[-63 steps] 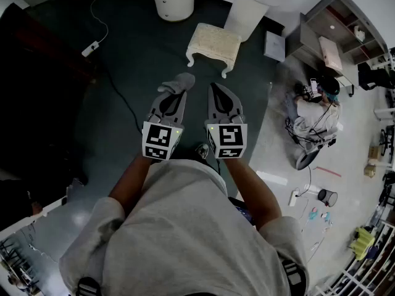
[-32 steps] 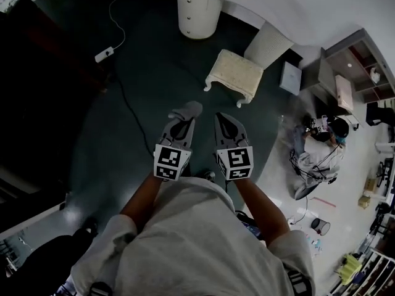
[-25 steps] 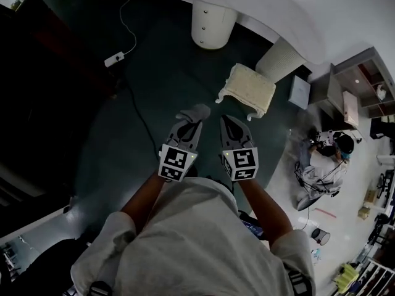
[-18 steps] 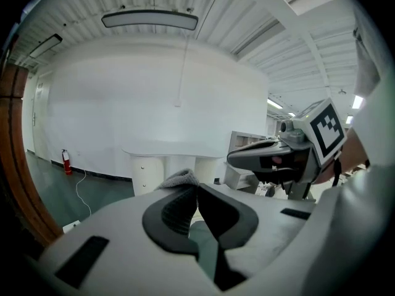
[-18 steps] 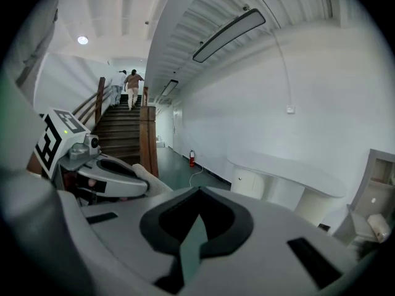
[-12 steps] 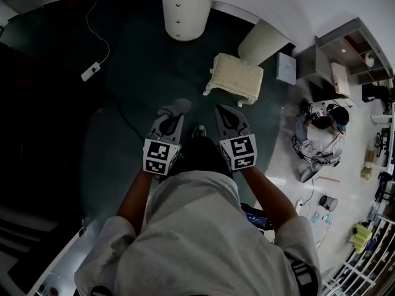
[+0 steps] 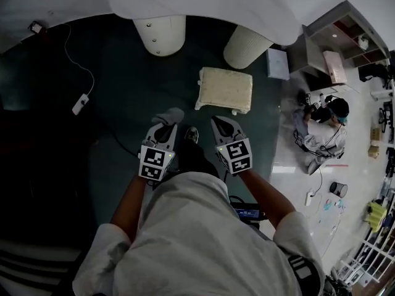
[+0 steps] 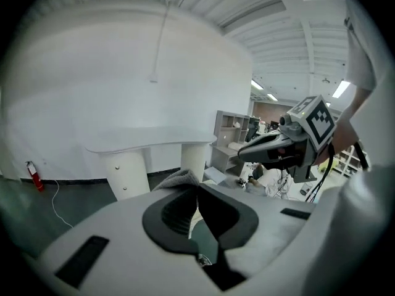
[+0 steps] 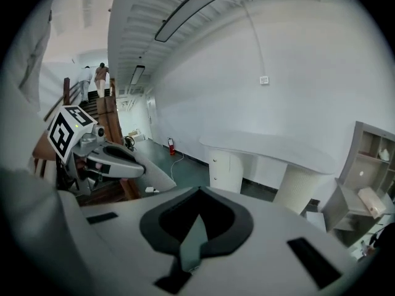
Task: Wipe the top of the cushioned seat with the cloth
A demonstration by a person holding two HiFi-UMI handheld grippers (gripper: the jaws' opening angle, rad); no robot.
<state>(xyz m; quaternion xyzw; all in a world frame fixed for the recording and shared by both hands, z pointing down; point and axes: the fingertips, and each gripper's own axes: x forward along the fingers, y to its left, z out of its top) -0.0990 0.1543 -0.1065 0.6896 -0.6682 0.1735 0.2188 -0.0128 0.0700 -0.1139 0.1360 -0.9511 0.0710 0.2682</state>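
The cushioned seat [image 7: 225,90] is a cream footstool on the dark carpet, just ahead of both grippers. My left gripper [image 7: 164,123] is shut on a grey cloth [image 7: 168,115], which bunches out past its tips. In the left gripper view the cloth [image 8: 179,179] peeks over the closed left gripper [image 8: 196,187]. My right gripper [image 7: 217,121] is shut with nothing in it; in its own view the right gripper [image 9: 199,190] has its jaws meeting at the tip. Both grippers hang side by side in the air, short of the seat and not touching it.
A white table [image 7: 203,2] on two round pedestals [image 7: 159,34] stands beyond the seat. A power strip with its cable [image 7: 80,103] lies at the left. At the right a person sits on the floor [image 7: 321,125] by a shelf unit [image 7: 333,48].
The head view has swung and moved forward: the seat now lies closer and straight ahead of the grippers. Both grippers keep their pose, the cloth still in the left one.
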